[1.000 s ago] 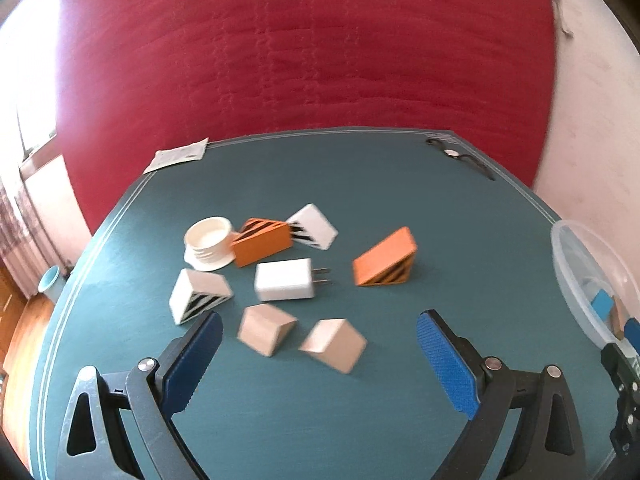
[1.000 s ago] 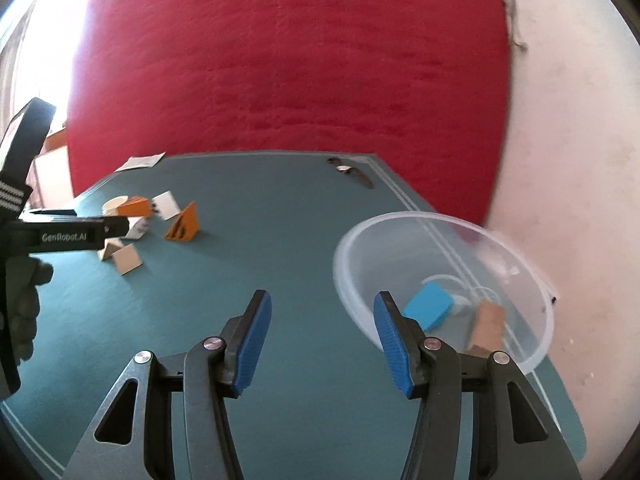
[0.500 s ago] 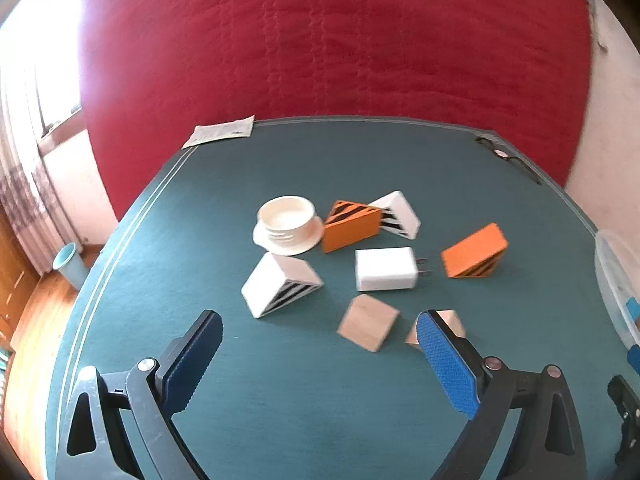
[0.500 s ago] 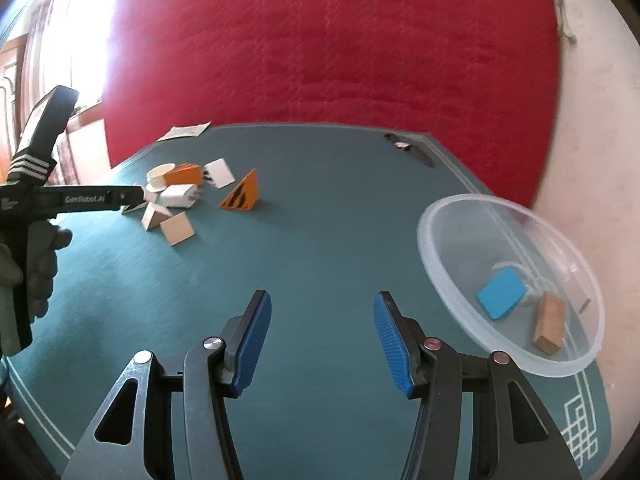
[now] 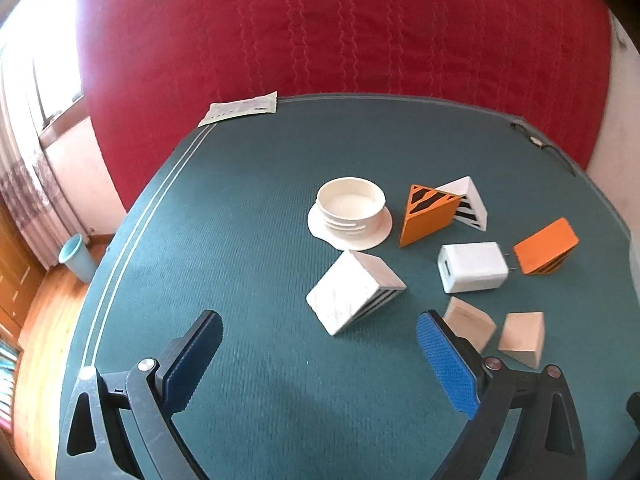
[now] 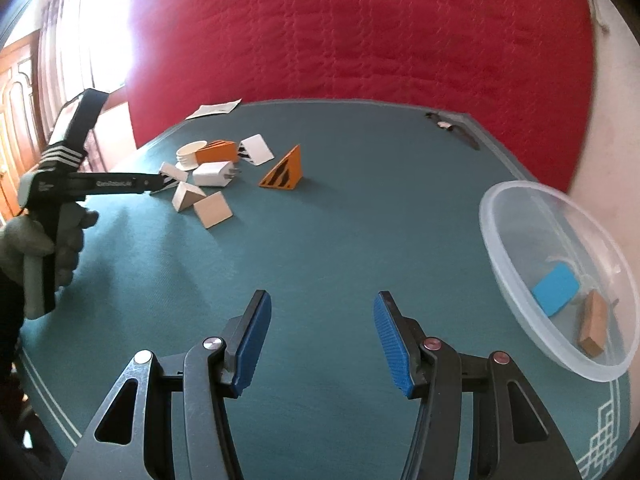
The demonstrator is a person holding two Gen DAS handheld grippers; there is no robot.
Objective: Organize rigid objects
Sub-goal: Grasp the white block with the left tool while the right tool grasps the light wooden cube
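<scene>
My left gripper (image 5: pixel 320 340) is open and empty, just short of a white striped wedge (image 5: pixel 354 296). Around it lie a cream round cup on a flange (image 5: pixel 351 212), an orange striped wedge (image 5: pixel 428 214), another white wedge (image 5: pixel 468 202), a white charger (image 5: pixel 472 267), a second orange wedge (image 5: pixel 546 246) and two wooden wedges (image 5: pixel 470 322) (image 5: pixel 522 338). My right gripper (image 6: pixel 322 332) is open and empty over bare cloth. A clear bowl (image 6: pixel 508 208) to its right holds a blue block (image 6: pixel 556 288) and a wooden block (image 6: pixel 594 322).
The green table (image 5: pixel 240 240) ends at a striped edge on the left, with a blue bin (image 5: pixel 76 258) on the floor beyond. A paper slip (image 5: pixel 240 108) lies at the far corner. A dark object (image 6: pixel 452 124) lies at the far right edge. A red quilt hangs behind.
My left gripper has swung left and moved closer, so the cluster slid right in its view. My right gripper has turned left, so the bowl shifted to its right edge.
</scene>
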